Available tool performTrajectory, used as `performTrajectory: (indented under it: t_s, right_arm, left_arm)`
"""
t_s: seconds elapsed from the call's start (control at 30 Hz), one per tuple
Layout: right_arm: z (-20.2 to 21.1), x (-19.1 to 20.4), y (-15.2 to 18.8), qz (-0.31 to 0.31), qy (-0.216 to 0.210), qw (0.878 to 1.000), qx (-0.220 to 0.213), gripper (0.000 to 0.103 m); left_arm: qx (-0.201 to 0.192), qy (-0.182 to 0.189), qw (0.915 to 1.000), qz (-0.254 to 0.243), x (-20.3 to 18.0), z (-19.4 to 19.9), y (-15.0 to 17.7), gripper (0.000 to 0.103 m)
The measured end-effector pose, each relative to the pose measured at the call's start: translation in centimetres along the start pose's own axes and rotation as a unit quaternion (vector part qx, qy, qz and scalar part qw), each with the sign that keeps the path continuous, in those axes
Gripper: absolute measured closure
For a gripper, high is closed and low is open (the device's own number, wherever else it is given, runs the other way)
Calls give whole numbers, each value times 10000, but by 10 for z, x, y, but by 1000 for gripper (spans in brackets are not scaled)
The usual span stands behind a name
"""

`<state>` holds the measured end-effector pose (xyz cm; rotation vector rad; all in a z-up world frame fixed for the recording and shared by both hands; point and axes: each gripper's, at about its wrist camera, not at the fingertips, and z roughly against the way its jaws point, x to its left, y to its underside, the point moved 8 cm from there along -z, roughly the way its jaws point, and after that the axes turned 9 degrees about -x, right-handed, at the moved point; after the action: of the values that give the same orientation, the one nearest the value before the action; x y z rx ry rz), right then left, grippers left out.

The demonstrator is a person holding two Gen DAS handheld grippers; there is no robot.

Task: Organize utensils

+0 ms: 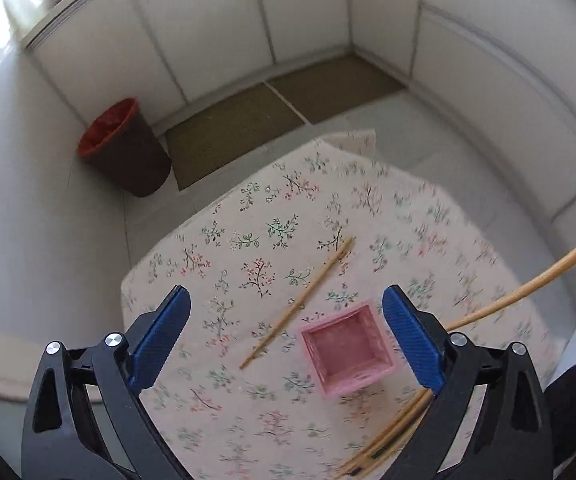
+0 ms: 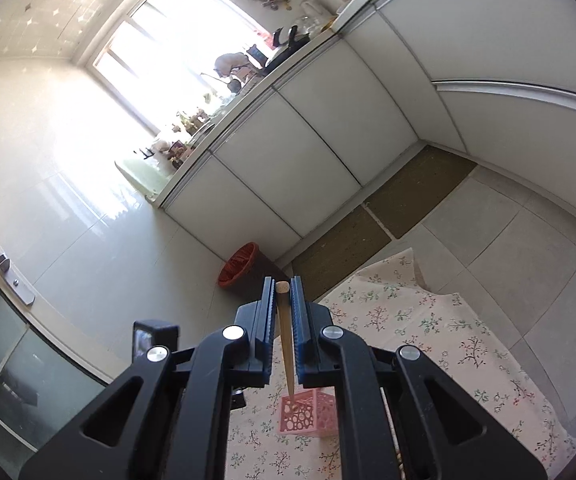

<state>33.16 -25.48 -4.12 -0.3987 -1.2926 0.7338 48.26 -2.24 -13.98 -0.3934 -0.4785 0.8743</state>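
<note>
A bamboo chopstick [image 2: 287, 344] stands clamped between the clenched jaws of the right gripper [image 2: 284, 292], its blunt butt end poking up past the blue pads [image 2: 298, 312] and its thin end reaching down to the mouth of a pink perforated holder [image 2: 308, 416] on the floral tabletop [image 2: 428, 344]. The stick's long axis runs nearly straight from the jaws toward the holder's opening, so the drop looks to depend on keeping that line.

In the left wrist view, the left gripper [image 1: 286, 320] hangs over the same holder [image 1: 346, 350] with its jaws spread wide and nothing between them. A single loose chopstick [image 1: 298, 304] lies flat on the cloth just beside the holder, slanting away from it toward the tabletop's far edge, and more chopsticks [image 1: 384, 440] lie bunched near the right jaw. The loose stick sits between the open jaws, making the left hand the nearer one for it.
</note>
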Motion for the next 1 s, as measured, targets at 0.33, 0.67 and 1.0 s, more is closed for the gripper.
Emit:
performTrajectory:
  t_s: [0.33,0.67,1.0]
  right_arm:
    - [-31,-102,0,-648,236,9971,323,95]
    - [-60,-119,19,-710,235,9941,787,95]
    - [-64,-114,27,-628,354,9937,858,95]
  left_arm:
    - [1915,127,9644,-1821,-56,-163,14,56]
    - [2009,188,9578,-2049,-55,-224,9,55]
    - [1874,-44,9552,-2292,-59,-219,5,53]
